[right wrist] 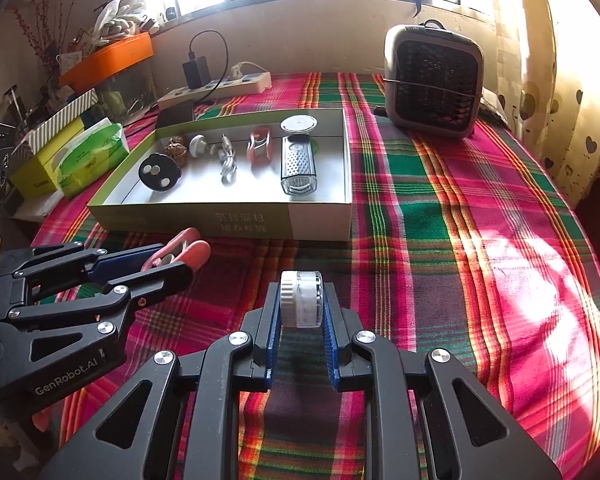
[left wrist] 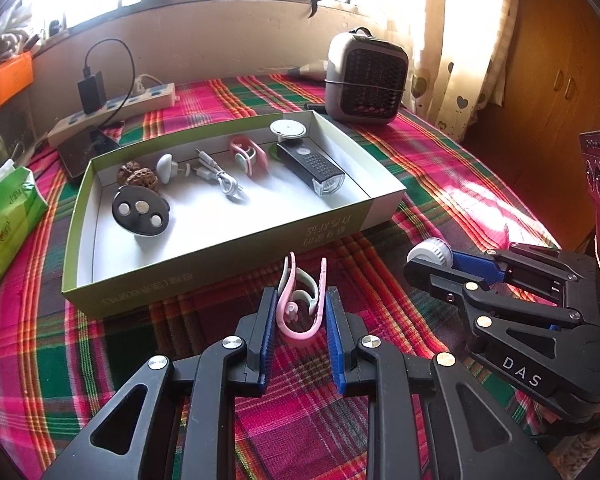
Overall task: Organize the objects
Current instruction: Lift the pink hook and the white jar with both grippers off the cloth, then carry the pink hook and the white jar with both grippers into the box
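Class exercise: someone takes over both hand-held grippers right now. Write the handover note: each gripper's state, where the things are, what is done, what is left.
Left gripper: shut on the pink clip, in front of the box.
Right gripper: shut on the small clear jar, also short of the box.
Done: flashlight, second pink clip, white cable and black disc lie in the box.
Left: probably place both held items in the box's free front area.
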Tool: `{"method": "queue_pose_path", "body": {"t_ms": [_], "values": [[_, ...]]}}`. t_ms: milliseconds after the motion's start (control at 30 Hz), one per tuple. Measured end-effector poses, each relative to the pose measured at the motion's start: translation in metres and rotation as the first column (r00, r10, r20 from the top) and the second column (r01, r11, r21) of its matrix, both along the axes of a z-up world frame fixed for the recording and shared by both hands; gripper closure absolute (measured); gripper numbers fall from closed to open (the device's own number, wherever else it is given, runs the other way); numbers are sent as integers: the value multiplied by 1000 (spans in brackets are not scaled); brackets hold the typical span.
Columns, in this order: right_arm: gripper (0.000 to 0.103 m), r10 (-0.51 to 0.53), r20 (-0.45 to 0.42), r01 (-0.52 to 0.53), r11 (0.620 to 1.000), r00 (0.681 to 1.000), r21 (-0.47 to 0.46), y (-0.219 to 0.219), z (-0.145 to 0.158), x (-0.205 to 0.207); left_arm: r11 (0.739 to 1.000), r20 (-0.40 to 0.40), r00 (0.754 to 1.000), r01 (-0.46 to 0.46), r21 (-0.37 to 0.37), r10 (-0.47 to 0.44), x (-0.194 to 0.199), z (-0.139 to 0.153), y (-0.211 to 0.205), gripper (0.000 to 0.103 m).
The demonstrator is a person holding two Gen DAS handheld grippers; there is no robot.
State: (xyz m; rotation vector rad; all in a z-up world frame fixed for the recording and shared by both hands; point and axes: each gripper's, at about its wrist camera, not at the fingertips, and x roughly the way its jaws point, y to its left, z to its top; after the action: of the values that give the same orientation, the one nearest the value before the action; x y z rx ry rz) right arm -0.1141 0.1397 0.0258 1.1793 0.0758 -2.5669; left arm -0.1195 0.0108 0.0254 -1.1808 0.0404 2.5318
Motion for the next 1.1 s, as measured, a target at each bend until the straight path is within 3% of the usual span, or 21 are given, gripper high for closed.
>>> {"method": "queue_pose_path", "body": {"t_ms": [1100], "values": [[83,114,-65,-116,993,991,-32,-43,32,-16,990,-58,988,-141,1,141,-4,25,-38,82]]}}
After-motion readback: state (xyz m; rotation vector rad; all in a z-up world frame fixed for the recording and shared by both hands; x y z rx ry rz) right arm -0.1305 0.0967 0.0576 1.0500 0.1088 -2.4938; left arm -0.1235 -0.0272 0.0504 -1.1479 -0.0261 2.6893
